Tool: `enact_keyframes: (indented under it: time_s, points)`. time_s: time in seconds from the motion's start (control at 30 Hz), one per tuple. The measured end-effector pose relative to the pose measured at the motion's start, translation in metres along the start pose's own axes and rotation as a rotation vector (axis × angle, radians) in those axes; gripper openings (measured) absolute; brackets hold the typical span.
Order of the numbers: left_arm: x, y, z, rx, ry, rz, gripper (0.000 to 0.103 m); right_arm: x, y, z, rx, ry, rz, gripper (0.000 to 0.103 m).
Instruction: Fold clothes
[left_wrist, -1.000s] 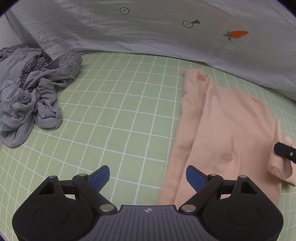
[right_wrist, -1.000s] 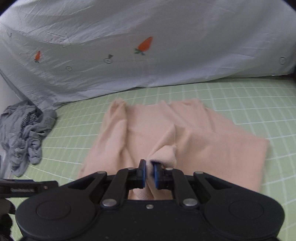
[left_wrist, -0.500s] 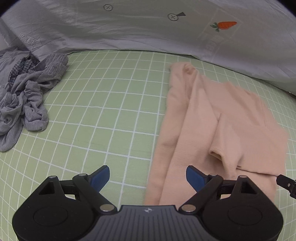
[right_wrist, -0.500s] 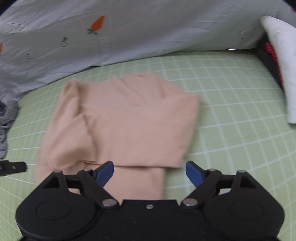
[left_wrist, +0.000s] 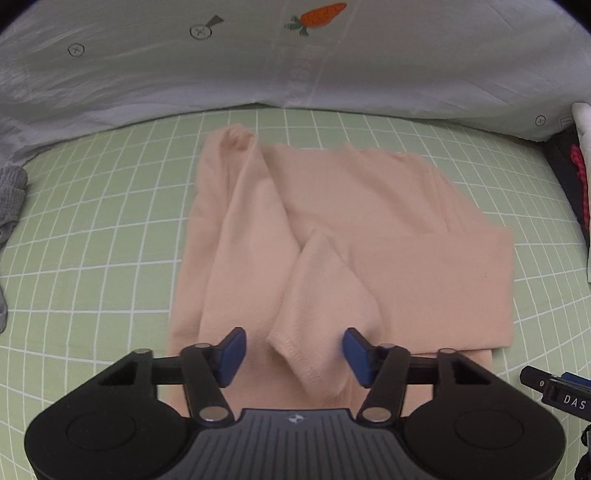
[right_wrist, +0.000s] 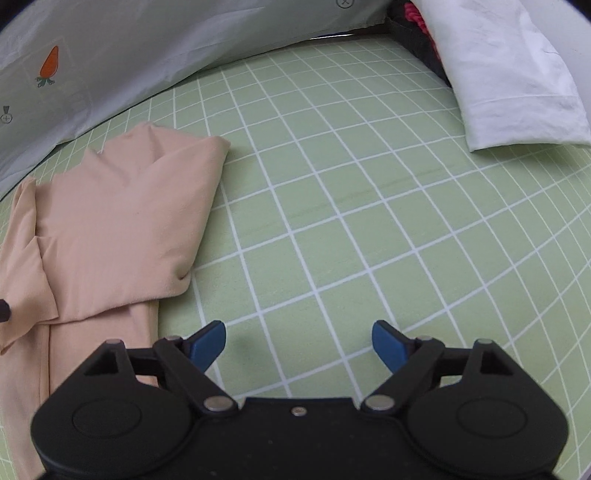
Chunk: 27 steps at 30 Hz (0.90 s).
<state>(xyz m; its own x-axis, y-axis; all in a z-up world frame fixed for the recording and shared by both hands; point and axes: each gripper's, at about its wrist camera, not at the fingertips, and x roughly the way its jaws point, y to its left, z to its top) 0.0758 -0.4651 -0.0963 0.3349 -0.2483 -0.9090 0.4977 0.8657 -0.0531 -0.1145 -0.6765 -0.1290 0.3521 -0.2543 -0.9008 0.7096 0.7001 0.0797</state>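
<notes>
Green grid mat (right_wrist: 332, 206) — the peach top (left_wrist: 369, 236) is half-folded; left gripper (left_wrist: 293, 352) has just been narrowing around the sleeve cuff (left_wrist: 303, 354), pads not touching, right gripper (right_wrist: 298, 345) wide, empty — more folds to go.

"DAS" on black device (left_wrist: 569, 397), letters cut off at frame edge.

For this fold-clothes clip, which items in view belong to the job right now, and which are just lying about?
In the job:
- peach garment, partly folded on the green grid mat
- its sleeve cuff, between the left gripper's closing jaws, not yet pinched
- right gripper, open over bare mat

Lying about:
- grey clothes
- carrot-print sheet
- white pillow
</notes>
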Motion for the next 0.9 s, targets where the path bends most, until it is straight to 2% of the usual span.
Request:
enact_keyframes:
  time_s: [0.03,0.07,0.1,0.23,0.37,0.43,0.57,0.63,0.7,0.77,0.8,0.83,0.87,0.9]
  points:
    - [0.004,0.000,0.001,-0.012,0.012,-0.006,0.020,0.001,0.004,0.000,-0.016,0.004,0.003,0.087]
    - [0.004,0.002,0.001,-0.020,0.008,-0.014,0.011,0.002,0.008,0.000,-0.032,0.009,0.005,0.087]
    - [0.005,0.004,0.001,-0.029,0.005,-0.022,0.008,0.003,0.012,0.000,-0.049,0.011,0.006,0.087]
    - [-0.009,0.019,0.004,-0.067,-0.076,-0.043,0.007,0.005,0.024,-0.002,-0.118,0.010,-0.005,0.087]
    - [-0.033,0.054,0.016,-0.194,-0.174,-0.080,0.007,0.007,0.038,-0.002,-0.170,0.016,-0.002,0.088]
    - [-0.044,0.073,0.022,-0.241,-0.232,-0.068,0.007,0.007,0.046,-0.002,-0.197,0.019,0.002,0.088]
    - [-0.048,0.125,0.033,-0.328,-0.320,0.033,0.006,0.007,0.063,-0.003,-0.257,0.024,0.009,0.088]
    - [-0.048,0.157,0.036,-0.420,-0.355,0.090,0.006,0.006,0.073,-0.004,-0.290,0.027,0.012,0.088]
    - [-0.047,0.191,0.035,-0.526,-0.370,0.115,0.007,0.006,0.082,-0.005,-0.323,0.028,0.013,0.088]
    - [-0.043,0.212,0.031,-0.580,-0.348,0.148,0.012,0.005,0.090,-0.007,-0.355,0.021,0.014,0.088]
    - [-0.042,0.220,0.028,-0.601,-0.332,0.173,0.019,0.004,0.092,-0.007,-0.368,0.014,0.016,0.088]
    - [-0.042,0.222,0.024,-0.607,-0.321,0.198,0.035,0.002,0.094,-0.007,-0.379,0.003,0.015,0.088]
    - [-0.045,0.220,0.018,-0.596,-0.318,0.198,0.045,0.000,0.096,-0.007,-0.388,-0.008,0.014,0.088]
    - [-0.048,0.219,0.013,-0.584,-0.314,0.197,0.068,-0.003,0.096,-0.007,-0.392,-0.022,0.013,0.090]
